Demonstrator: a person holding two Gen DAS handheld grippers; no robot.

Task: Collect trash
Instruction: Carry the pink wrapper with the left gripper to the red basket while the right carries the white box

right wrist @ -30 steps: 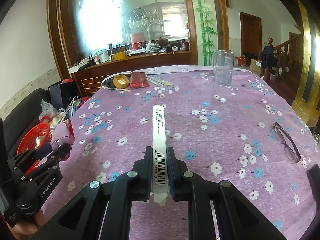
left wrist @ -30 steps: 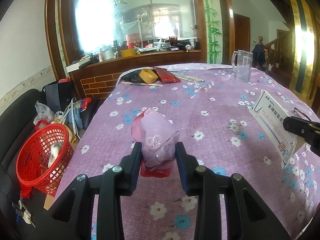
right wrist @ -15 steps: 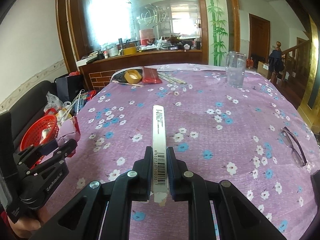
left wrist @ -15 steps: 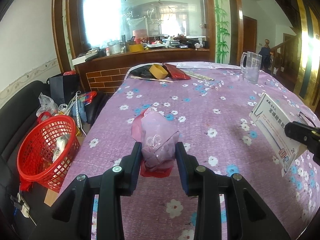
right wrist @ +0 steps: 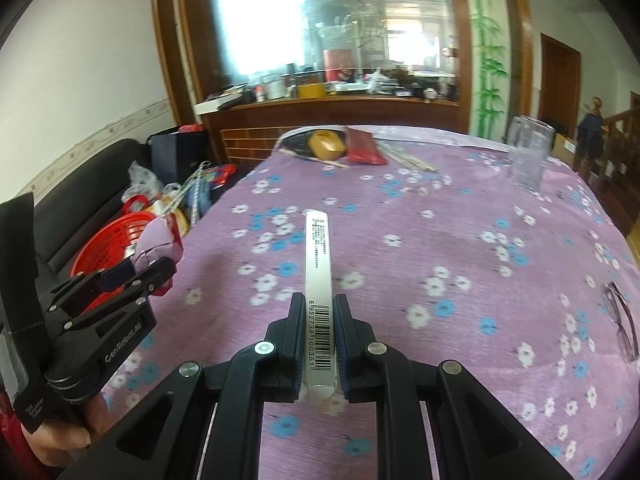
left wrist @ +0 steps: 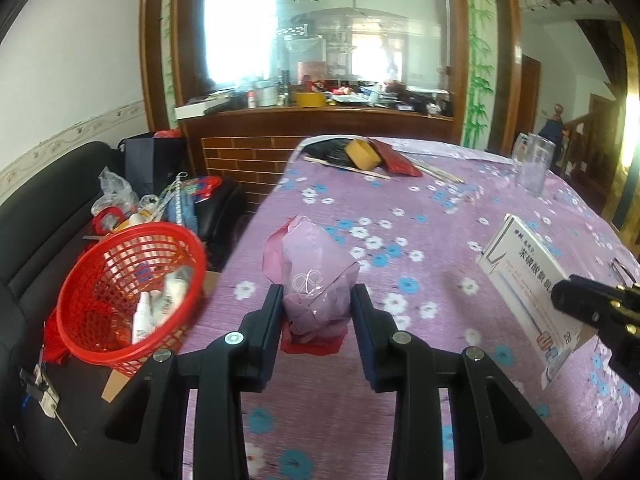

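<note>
My left gripper (left wrist: 316, 300) is shut on a crumpled pink plastic bag (left wrist: 312, 276), held above the left edge of the table. A red mesh basket (left wrist: 128, 288) with bottles and wrappers in it sits just left of the gripper, on a black sofa. My right gripper (right wrist: 318, 320) is shut on a thin white box (right wrist: 318, 264) with a barcode, held edge-up over the table. In the left wrist view the white box (left wrist: 532, 284) and right gripper (left wrist: 576, 300) show at the right. In the right wrist view the left gripper (right wrist: 150, 270) with the pink bag (right wrist: 154, 240) hangs near the basket (right wrist: 112, 244).
The table wears a purple flowered cloth (left wrist: 420, 240). At its far end lie a yellow tape roll (left wrist: 362, 154), a red packet (left wrist: 396, 162) and chopsticks. A clear plastic jug (right wrist: 528, 156) stands far right; glasses (right wrist: 624, 324) lie at the right edge. Bags crowd the sofa (left wrist: 48, 200).
Both grippers have shifted left toward the table's left edge, each still holding its item. The red basket now looms larger and closer to the left gripper.
</note>
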